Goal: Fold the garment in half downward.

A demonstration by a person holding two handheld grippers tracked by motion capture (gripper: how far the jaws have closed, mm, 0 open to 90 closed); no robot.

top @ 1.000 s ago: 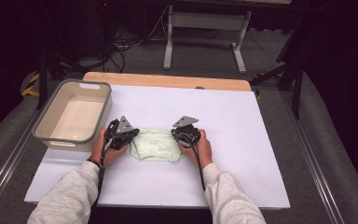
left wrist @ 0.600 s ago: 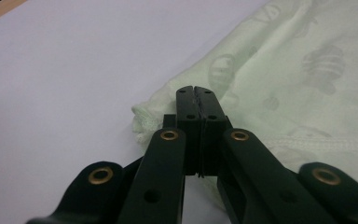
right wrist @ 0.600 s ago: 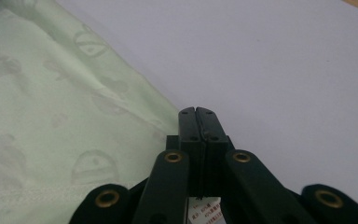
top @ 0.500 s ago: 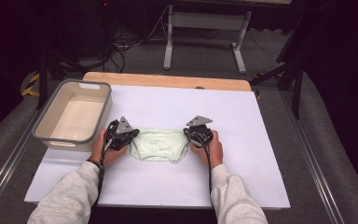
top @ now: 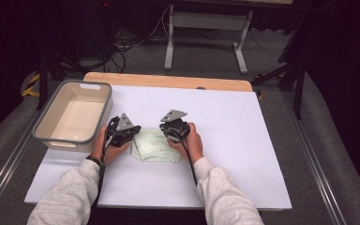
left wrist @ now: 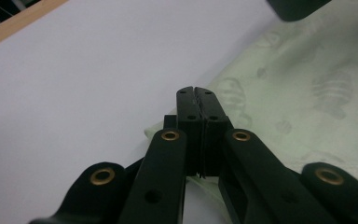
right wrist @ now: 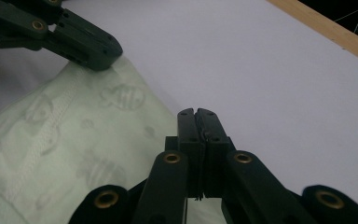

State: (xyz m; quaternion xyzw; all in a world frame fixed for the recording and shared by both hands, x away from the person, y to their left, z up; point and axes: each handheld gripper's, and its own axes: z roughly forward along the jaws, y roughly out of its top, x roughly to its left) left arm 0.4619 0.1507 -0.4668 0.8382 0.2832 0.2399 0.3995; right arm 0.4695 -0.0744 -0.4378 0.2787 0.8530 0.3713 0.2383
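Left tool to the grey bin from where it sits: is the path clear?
Probably yes. The left tool is pinched on the pale green cloth, and the grey bin stands just beside that hand with bare table between.

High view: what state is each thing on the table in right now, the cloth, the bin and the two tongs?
Pale green cloth: lying on the white table, partly folded, edges pinched.
Grey bin: upright, empty.
Left tongs: shut on the cloth's edge.
Right tongs: shut on the cloth's edge.
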